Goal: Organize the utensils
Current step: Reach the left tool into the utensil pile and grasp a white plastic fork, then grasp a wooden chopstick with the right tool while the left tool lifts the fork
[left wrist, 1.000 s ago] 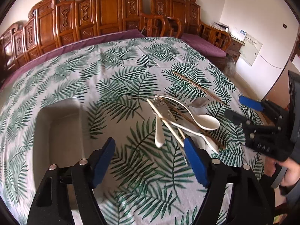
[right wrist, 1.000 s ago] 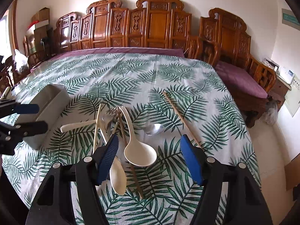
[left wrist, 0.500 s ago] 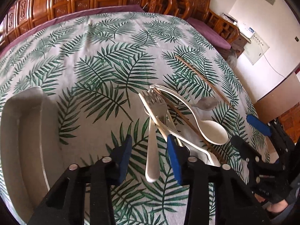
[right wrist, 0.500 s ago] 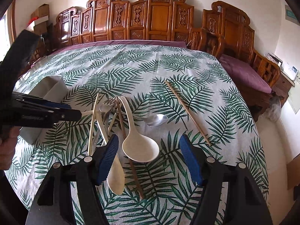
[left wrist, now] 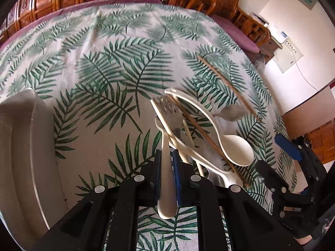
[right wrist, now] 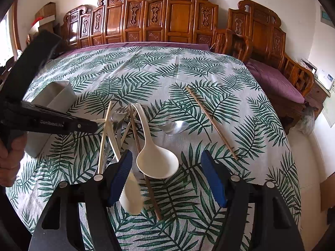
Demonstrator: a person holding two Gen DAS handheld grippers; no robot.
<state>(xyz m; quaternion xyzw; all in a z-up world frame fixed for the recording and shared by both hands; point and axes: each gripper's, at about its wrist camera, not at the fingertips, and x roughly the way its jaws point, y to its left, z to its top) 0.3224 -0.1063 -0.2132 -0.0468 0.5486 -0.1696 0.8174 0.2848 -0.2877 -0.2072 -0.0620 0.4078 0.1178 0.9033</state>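
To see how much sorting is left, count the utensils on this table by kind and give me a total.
Spoons: 3 (large cream spoon, slim cream spoon, metal spoon)
Forks: 1 (metal fork)
Chopsticks: 4 (2 brown chopsticks, 2 pale chopsticks)
Kind unclear: 1 (cream handle clamped in the left gripper jaws, head hidden)
Total: 9

I see a tablecloth [right wrist: 209, 79] with green palm leaves on a pale ground, and it covers the whole table. Behind the table stands a row of carved wooden chair backs [right wrist: 180, 18], in a warm brown colour. At the right is a wooden bench with a purple cushion [right wrist: 274, 79]. In the left view a white panel [left wrist: 290, 55] hangs on the white wall. Far left, cardboard boxes [right wrist: 45, 13] are stacked.
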